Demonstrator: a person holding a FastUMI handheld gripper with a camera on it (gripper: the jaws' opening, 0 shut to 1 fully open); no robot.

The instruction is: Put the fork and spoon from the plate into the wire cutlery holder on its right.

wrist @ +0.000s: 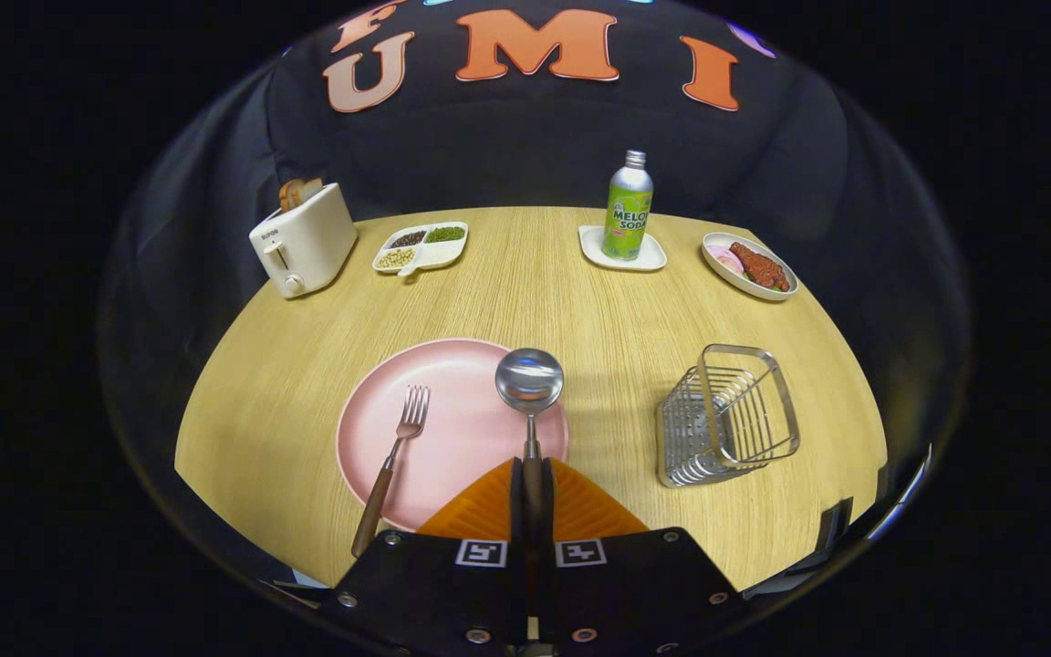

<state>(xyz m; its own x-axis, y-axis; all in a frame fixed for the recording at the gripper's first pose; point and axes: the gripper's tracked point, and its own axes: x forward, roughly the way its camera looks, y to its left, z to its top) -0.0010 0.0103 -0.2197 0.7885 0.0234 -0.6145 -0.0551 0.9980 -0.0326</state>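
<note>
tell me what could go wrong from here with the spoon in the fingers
1. The gripper is shut on the spoon by its thin handle alone, bowl far ahead; it could pivot or slip.
2. The holder is light wire; a bump from the spoon might shift or tip it.
3. The fork overhangs the plate.

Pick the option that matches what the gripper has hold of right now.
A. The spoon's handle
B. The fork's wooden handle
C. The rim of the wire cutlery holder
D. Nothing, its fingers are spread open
A. The gripper is closed on the handle of the spoon, whose bowl sticks out ahead over the pink plate; the fork lies on the plate, apart.
</note>
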